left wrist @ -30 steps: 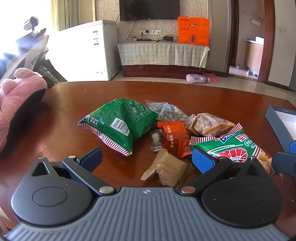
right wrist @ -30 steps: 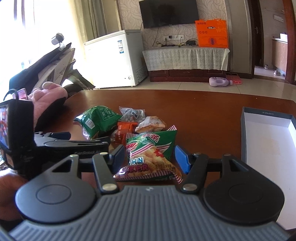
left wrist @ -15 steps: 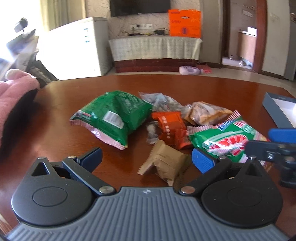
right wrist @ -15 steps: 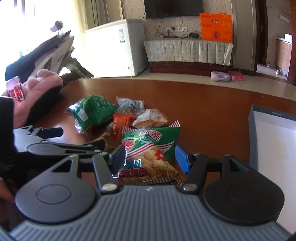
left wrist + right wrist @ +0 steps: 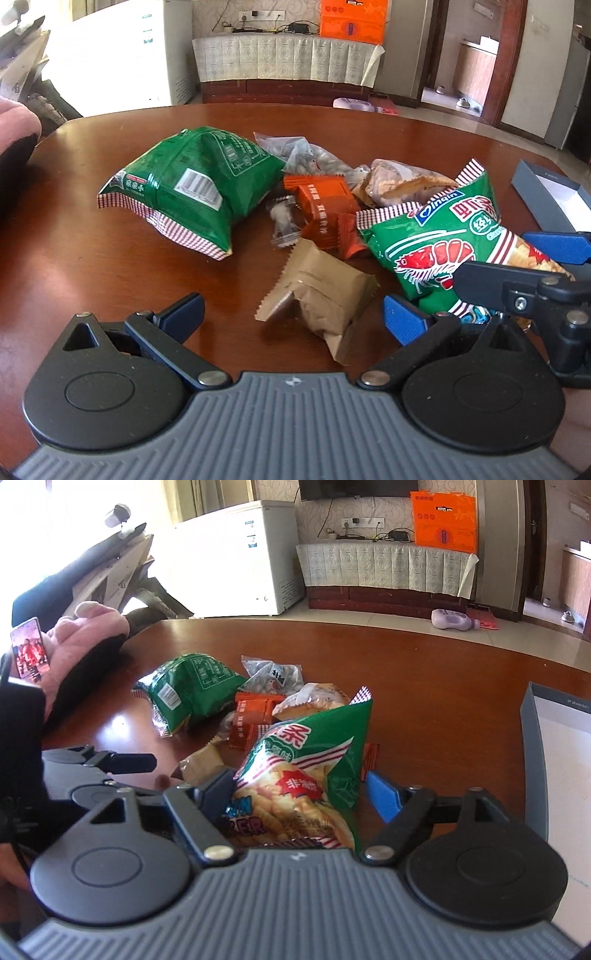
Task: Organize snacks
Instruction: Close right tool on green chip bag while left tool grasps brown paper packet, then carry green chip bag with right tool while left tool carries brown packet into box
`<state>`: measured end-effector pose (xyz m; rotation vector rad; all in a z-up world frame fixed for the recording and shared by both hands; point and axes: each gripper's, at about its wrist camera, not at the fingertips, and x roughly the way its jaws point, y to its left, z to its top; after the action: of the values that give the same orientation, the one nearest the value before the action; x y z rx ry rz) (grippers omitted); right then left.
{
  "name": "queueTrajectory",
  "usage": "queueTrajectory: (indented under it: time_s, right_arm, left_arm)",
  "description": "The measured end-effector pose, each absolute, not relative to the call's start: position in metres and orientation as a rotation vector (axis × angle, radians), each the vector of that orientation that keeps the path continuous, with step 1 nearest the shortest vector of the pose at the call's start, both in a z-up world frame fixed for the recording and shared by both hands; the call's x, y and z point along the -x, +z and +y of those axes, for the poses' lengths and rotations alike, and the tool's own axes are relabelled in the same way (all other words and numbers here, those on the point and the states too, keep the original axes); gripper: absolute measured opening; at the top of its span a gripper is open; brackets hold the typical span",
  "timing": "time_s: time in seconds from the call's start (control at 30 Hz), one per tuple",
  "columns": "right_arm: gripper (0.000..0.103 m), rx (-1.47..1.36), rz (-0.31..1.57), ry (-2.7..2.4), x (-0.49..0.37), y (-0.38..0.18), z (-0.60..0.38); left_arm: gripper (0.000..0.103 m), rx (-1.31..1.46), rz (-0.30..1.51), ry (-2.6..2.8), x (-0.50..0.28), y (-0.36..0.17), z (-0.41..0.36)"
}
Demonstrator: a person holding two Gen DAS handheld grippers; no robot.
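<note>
A heap of snacks lies on the brown table (image 5: 110,277). My left gripper (image 5: 293,314) is open, with a brown packet (image 5: 317,295) lying between its fingers, untouched. Behind it are a green bag (image 5: 192,184), orange packets (image 5: 325,206), a clear bag of nuts (image 5: 306,155) and a pastry bag (image 5: 399,181). My right gripper (image 5: 299,794) has a green shrimp-cracker bag (image 5: 306,768) between its jaws, which are opening. The right blue pad (image 5: 384,797) stands just off the bag. The left wrist view shows that bag (image 5: 436,236) with the right gripper (image 5: 506,258) around its near end.
A grey box (image 5: 532,738) with a white inside sits open on the table at the right. A pink plush thing (image 5: 88,635) on something black lies at the table's left edge. A phone (image 5: 29,650) is mounted on the left gripper.
My left gripper has dipped and come closer to the brown packet. The right gripper's jaws have widened around the cracker bag, whose far end now stands up more.
</note>
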<state>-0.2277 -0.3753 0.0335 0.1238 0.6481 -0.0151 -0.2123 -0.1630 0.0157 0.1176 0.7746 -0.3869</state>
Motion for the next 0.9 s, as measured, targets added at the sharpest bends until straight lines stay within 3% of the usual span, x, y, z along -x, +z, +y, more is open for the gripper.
queueTrajectory:
  time_s: [0.03,0.1,0.2,0.23,0.3,0.4,0.9]
  right_arm:
    - [0.079,-0.122,0.651,-0.015,0.227,0.033,-0.375]
    - [0.072,-0.133,0.67,0.003,0.225,0.031,-0.375]
    - [0.057,-0.11,0.689,0.002,0.224,0.03,-0.374]
    - [0.056,-0.115,0.687,0.006,0.225,0.03,-0.376]
    - [0.053,-0.134,0.684,0.009,0.228,0.032,-0.379]
    - [0.052,-0.125,0.672,0.003,0.233,0.034,-0.38]
    - [0.051,-0.131,0.545,-0.028,0.27,0.067,-0.408]
  left_arm:
    - [0.101,-0.116,0.778,-0.388,0.211,0.015,-0.163]
    - [0.085,-0.126,0.78,-0.406,0.21,0.013,-0.165]
    - [0.078,-0.176,0.754,-0.437,0.214,0.009,-0.173]
    - [0.076,-0.175,0.751,-0.445,0.215,0.009,-0.174]
    - [0.059,-0.178,0.741,-0.464,0.216,0.01,-0.176]
    - [0.048,-0.167,0.747,-0.473,0.216,0.012,-0.177]
    - [0.044,-0.176,0.652,-0.502,0.238,0.036,-0.194]
